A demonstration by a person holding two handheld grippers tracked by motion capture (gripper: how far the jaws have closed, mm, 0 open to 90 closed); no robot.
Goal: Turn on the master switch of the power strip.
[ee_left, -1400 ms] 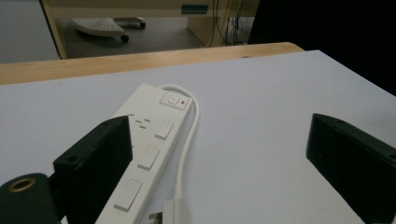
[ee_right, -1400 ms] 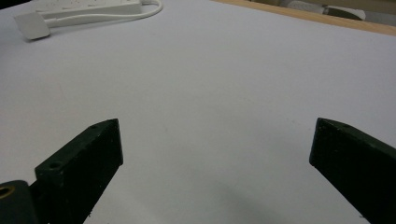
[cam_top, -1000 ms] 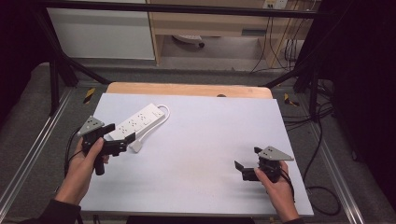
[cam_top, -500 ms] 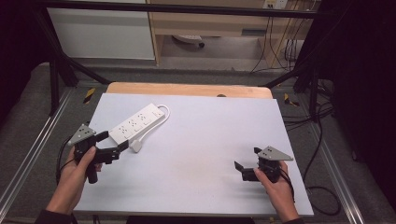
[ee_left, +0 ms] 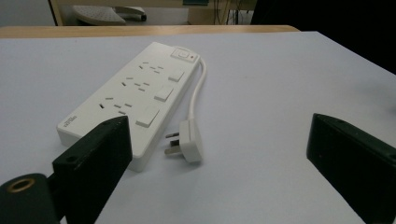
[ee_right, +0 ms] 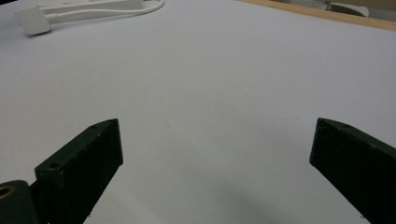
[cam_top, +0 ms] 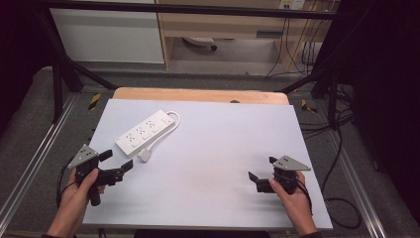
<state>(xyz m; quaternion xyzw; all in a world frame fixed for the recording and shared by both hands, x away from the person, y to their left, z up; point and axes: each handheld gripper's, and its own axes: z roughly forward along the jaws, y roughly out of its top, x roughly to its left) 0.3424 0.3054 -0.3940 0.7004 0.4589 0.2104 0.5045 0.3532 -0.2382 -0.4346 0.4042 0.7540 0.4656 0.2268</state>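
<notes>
White power strip (cam_top: 146,131) near counter (cam_top: 213,148) far-left corner, plug (cam_top: 144,154) just beside it, left gripper (cam_top: 117,165) spread nr left edge, right gripper (cam_top: 261,175) spread nr front-right corner, both empty.

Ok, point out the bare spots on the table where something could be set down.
Bare sheet runs between the left gripper and right gripper, and across the right half up to the wooden edge. The far-left part is crowded: the power strip, its cord and plug lie there.
</notes>
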